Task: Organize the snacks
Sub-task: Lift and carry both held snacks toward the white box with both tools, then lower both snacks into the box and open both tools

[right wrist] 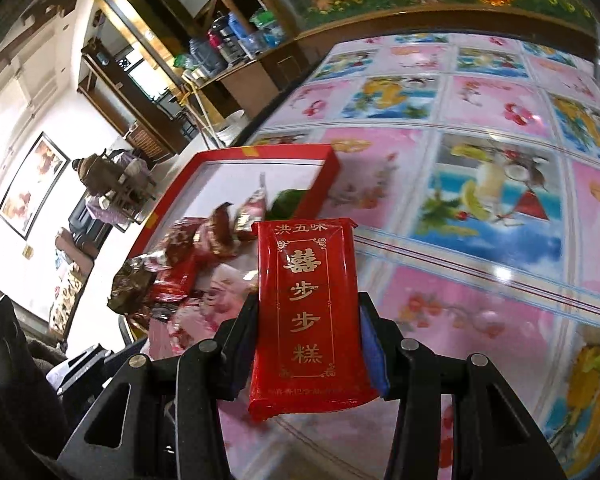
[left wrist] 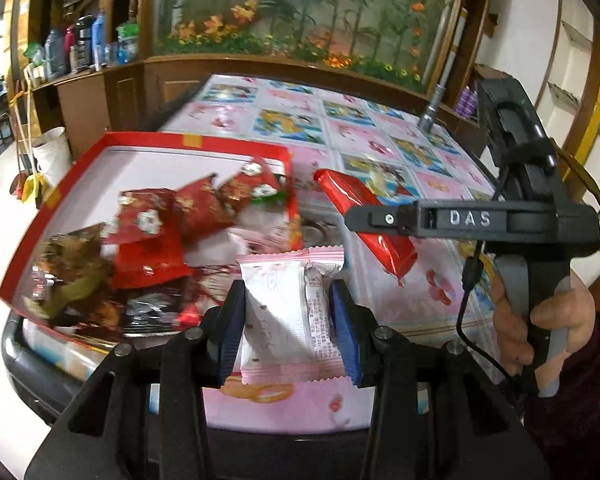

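Note:
My left gripper (left wrist: 290, 320) is shut on a white and pink snack packet (left wrist: 288, 312), held just right of the red box (left wrist: 148, 138). The red box holds several red and brown snack packets (left wrist: 152, 236). My right gripper (right wrist: 308, 336) is shut on a long red cake packet with gold characters (right wrist: 310, 304). That red packet also shows in the left wrist view (left wrist: 364, 216), held above the table to the right of the box. In the right wrist view the red box (right wrist: 328, 172) lies ahead and to the left.
The table has a pink and blue fruit-patterned cloth (left wrist: 380, 148). A wooden cabinet with a fish tank (left wrist: 300, 12) stands behind it, with bottles (left wrist: 80, 44) on a shelf at the left. A metal pole (left wrist: 432, 108) stands at the table's far right.

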`<state>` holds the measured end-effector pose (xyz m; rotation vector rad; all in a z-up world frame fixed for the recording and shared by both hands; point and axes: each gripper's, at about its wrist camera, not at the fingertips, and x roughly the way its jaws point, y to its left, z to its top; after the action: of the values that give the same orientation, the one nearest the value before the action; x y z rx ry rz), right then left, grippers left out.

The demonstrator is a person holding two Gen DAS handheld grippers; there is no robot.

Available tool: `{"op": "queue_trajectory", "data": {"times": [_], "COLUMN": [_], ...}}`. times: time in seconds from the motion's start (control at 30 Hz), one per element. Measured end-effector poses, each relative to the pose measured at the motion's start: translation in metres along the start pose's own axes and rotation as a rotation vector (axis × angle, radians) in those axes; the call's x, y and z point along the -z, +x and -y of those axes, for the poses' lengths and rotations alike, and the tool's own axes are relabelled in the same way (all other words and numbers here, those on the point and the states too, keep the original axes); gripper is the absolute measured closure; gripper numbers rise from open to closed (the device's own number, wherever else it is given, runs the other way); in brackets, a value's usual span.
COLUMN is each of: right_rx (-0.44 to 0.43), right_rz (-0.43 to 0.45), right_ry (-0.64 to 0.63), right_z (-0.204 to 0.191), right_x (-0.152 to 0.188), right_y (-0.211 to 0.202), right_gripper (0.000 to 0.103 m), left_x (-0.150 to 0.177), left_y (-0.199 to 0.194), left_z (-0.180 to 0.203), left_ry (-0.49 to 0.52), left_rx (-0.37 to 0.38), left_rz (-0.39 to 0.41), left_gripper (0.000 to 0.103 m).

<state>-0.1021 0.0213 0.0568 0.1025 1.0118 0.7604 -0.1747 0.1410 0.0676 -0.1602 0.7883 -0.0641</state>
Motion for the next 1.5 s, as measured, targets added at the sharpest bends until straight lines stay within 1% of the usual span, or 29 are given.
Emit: {"op": "queue_trajectory", "data": {"times": [0.37, 0.53, 0.67, 0.87, 1.1, 1.5], "right_rx": [-0.003, -0.005, -0.009, -0.001, 0.004, 0.065], "right_rz": [-0.025, -0.031, -0.03, -0.035, -0.057, -0.068], "right_ry": [-0.069, -0.105, -0.109, -0.103, -0.095, -0.112], "right_z": [-0.041, -0.063, -0.073, -0.08, -0.081, -0.085], "right_x": [0.0, -0.004, -0.006, -0.008, -0.011, -0.022], "right_y": [0.017, 0.031, 0.039, 0.05, 0.065, 0.089], "right_gripper": [0.056, 0.056, 0.056, 0.056, 0.056, 0.056], "left_x": [-0.007, -0.012, -0.014, -0.016, -0.019, -0.027], "left_y": [-0.012, -0.01, -0.006, 0.003, 0.018, 0.042], "left_z": [-0.042, -0.06, -0.071, -0.086, -0.101, -0.106], "left_ry": [-0.045, -0.057, -0.063, -0.074, -0.09, -0.067], "left_rx": [-0.056, -0.095, -0.124, -0.163, -0.177, -0.2], "left_rz": [0.046, 0.051, 0.047, 0.042, 0.014, -0.021], "left_gripper": [0.063, 0.063, 0.063, 0.063, 0.063, 0.063]}}
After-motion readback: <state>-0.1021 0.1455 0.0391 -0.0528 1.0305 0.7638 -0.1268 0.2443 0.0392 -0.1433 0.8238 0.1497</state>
